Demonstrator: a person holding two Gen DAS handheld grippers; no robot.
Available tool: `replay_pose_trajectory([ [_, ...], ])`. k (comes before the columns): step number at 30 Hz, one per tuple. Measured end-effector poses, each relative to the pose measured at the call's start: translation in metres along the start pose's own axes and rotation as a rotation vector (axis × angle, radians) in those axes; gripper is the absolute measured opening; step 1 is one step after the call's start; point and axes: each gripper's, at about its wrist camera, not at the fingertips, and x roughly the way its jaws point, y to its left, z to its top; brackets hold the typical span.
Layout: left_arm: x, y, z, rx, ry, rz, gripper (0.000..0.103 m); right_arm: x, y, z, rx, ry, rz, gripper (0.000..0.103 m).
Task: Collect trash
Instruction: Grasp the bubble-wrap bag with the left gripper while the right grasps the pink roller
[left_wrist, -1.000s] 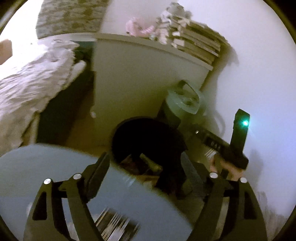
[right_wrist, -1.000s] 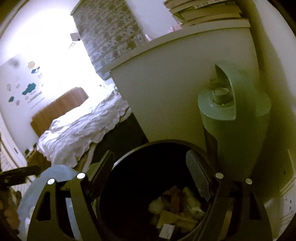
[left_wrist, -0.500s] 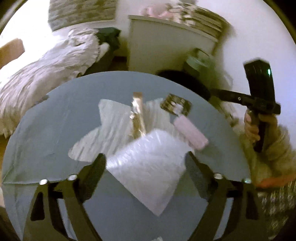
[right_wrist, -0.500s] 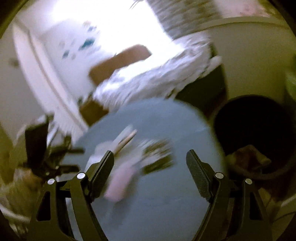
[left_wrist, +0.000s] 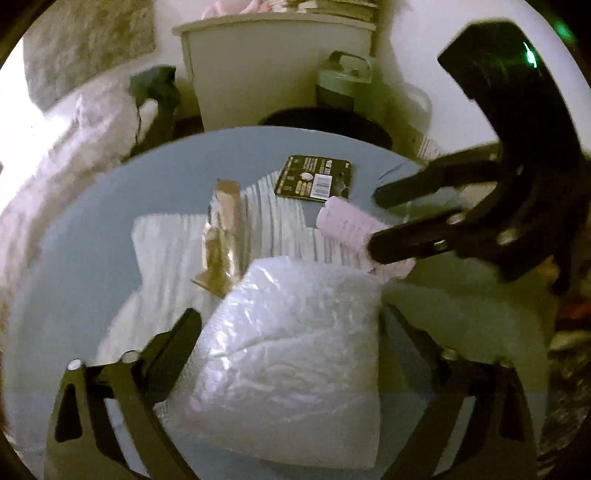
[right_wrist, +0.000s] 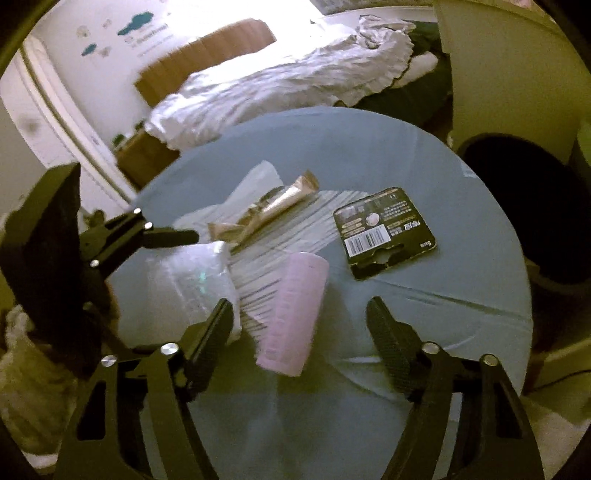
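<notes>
Straddling the bubble-wrap pouch (left_wrist: 291, 354) untouched, the left gripper's (left_wrist: 288, 325) closing jaws are seen spread; the right gripper (right_wrist: 299, 317), likewise narrowing, partly hides the pink tube (right_wrist: 295, 310).

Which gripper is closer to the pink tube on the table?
Right. The right gripper hangs over the pink tube, which lies between its open fingers. The left gripper is farther off, straddling the white plastic bag beside the tube.
</notes>
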Motion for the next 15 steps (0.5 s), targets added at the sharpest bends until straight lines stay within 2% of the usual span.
replay_pose_trajectory([
  [2,-0.004,-0.002,-0.008,-0.043,-0.015,-0.034,0.071,0.006,0.000,0.000,-0.003,0.006,-0.019,0.065],
  [4,-0.009,-0.005,-0.016,-0.087,-0.030,-0.015,0.066,0.013,0.003,-0.001,-0.023,0.016,-0.035,0.054],
  [5,-0.012,-0.005,-0.019,-0.112,-0.034,-0.007,0.062,0.017,0.005,-0.002,-0.039,0.016,-0.047,0.053],
  [7,-0.017,-0.005,-0.024,-0.172,-0.042,0.004,0.060,0.019,0.011,-0.003,-0.082,0.006,-0.072,0.036],
  [9,-0.019,-0.009,-0.028,-0.200,-0.046,0.015,0.057,0.019,0.008,-0.006,-0.079,-0.003,-0.053,0.030],
  [12,-0.028,-0.010,-0.033,-0.265,-0.069,0.004,0.051,0.014,0.000,-0.008,-0.047,-0.042,-0.012,0.030],
  [15,-0.041,-0.003,-0.031,-0.337,-0.116,-0.003,0.051,-0.005,-0.013,-0.011,0.003,-0.113,0.051,0.030],
])
